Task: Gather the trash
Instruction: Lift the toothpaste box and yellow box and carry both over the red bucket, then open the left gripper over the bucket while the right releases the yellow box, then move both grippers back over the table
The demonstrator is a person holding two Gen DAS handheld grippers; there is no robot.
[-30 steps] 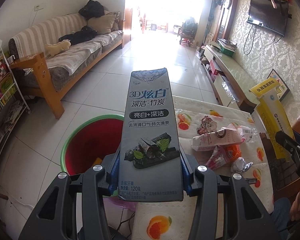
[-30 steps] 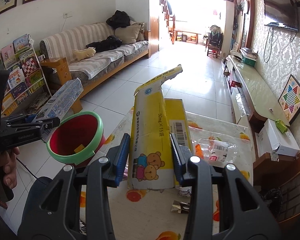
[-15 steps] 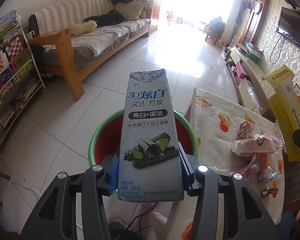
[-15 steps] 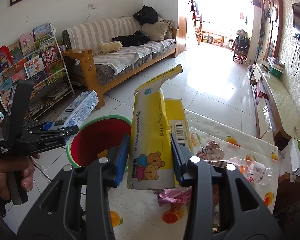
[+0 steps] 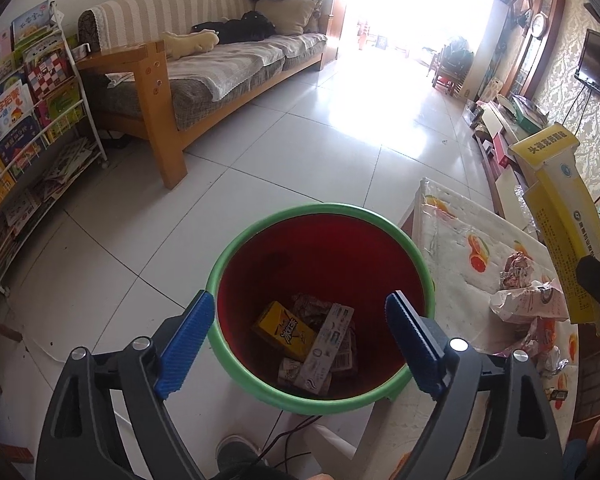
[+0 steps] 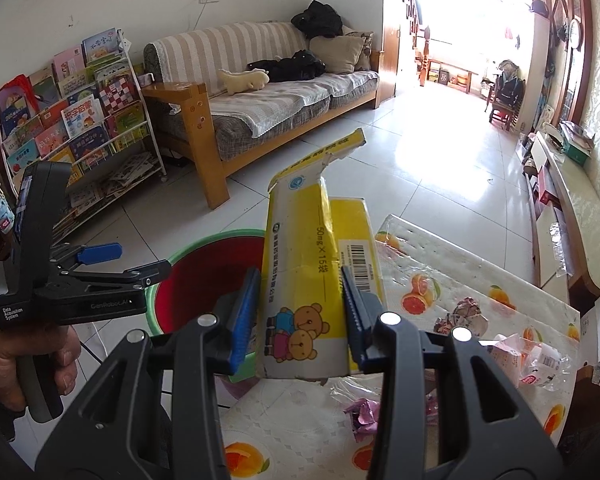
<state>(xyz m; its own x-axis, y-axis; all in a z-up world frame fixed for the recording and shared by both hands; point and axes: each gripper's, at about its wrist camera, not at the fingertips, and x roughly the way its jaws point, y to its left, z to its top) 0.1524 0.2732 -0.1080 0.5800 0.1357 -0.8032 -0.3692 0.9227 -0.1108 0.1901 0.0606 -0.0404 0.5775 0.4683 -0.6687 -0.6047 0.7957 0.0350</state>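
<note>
My left gripper [image 5: 300, 344] hangs above the red bin with the green rim [image 5: 228, 264]; its jaws are opening and nothing is between them. The grey toothpaste box [image 5: 326, 350] lies inside the bin on a yellow carton [image 5: 284, 330] and crumpled wrappers. My right gripper [image 6: 300, 312] is shut on the torn yellow medicine box [image 6: 304, 280] with cartoon bears, over the table's left edge beside the bin [image 6: 204, 264]. That box [image 5: 560, 216] also shows at the right of the left wrist view. The left gripper [image 6: 116, 260], held by a hand, shows at left in the right wrist view.
The table with a fruit-print cloth [image 6: 440, 276] carries crumpled wrappers [image 6: 464, 312], a white pouch [image 5: 532, 300] and a pink wrapper [image 6: 364, 412]. A wooden-framed sofa [image 5: 204, 76] and a book rack [image 5: 24, 132] stand on the tiled floor at left. A low TV cabinet [image 6: 572, 200] lines the right wall.
The left gripper's jaws have spread wide and the toothpaste box has dropped from them into the bin. The right gripper has carried the yellow box leftward, nearer the bin.
</note>
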